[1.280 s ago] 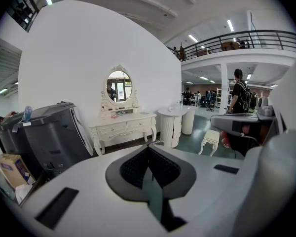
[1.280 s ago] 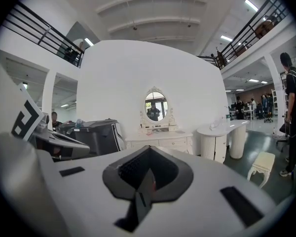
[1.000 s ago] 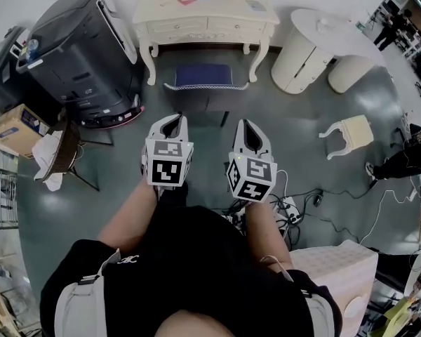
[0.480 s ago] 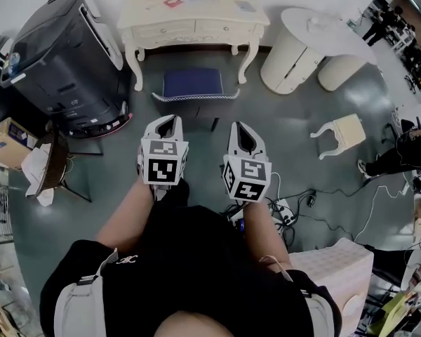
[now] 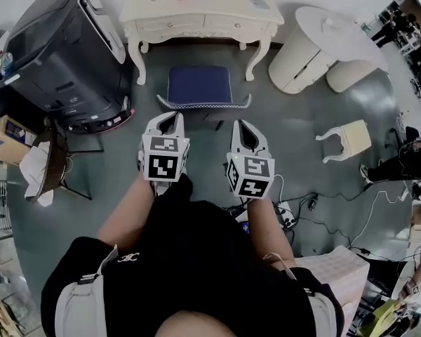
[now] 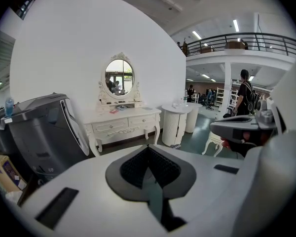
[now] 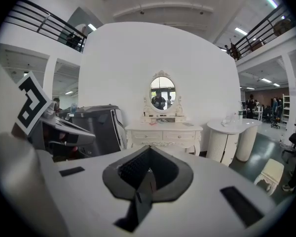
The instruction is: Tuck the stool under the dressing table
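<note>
Head view recorded, from largest to smallest: one black machine [image 5: 56, 55] at the left; one cream dressing table [image 5: 203, 20] against the far wall; one white rounded cabinet [image 5: 309, 44] to its right; one stool [image 5: 198, 84] with a blue seat, standing on the floor in front of the dressing table, its far edge about level with the table's front legs and most of the seat out in the open; one small cream stool [image 5: 347, 139] well off to the right; the left gripper [image 5: 175, 115] and the right gripper [image 5: 241, 123], side by side on the near side of the blue stool and apart from it. Left gripper view and right gripper view each showed that gripper's jaws clenched together, pads meeting, with nothing between them and nothing touched. Both gripper views also showed the table's oval mirror [image 7: 162, 92] and a railed balcony [image 6: 246, 37], neither seen from the head. The blue stool appeared in the head view only.
</note>
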Motion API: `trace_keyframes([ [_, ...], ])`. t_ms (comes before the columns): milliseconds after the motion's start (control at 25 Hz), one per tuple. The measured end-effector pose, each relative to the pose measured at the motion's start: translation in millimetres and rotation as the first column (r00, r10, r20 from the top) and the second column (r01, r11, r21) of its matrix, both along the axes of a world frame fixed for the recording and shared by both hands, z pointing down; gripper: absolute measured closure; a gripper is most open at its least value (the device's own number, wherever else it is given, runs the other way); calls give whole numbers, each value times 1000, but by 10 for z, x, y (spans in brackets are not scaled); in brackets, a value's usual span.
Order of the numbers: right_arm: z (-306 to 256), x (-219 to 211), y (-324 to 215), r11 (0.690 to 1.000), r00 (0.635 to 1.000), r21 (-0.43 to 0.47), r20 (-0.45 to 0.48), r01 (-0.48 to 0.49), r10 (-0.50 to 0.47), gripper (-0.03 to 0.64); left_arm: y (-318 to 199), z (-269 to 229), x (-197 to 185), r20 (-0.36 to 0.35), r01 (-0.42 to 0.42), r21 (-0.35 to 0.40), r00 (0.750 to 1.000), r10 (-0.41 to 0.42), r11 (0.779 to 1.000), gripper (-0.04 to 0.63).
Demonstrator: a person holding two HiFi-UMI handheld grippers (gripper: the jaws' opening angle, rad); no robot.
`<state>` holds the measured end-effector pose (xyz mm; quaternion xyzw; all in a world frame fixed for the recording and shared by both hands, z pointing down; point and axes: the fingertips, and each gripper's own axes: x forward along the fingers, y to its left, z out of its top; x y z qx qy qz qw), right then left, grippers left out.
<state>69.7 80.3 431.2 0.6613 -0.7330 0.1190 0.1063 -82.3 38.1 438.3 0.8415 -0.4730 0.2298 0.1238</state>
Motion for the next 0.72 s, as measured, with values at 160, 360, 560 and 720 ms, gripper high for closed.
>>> trace_keyframes([
  [160, 38, -87, -189, 997, 997, -3, 23, 77, -77, 611, -218, 113, -58, -19, 26, -34, 999, -26, 999, 591],
  [360, 180, -66, -341, 996, 995, -38, 53, 82, -80, 610, -322, 276, -78, -14, 20, -86, 1000, -21, 996, 591],
  [560, 406, -77, -537, 988, 995, -118, 28, 96, -93, 609, -563, 374, -112, 0, -2, -120, 1000, 2, 993, 591],
  [720, 499, 25, -715, 983, 997, -165, 18, 80, -78, 609, -823, 412, -159, -2, -9, -152, 1000, 9, 988, 591],
])
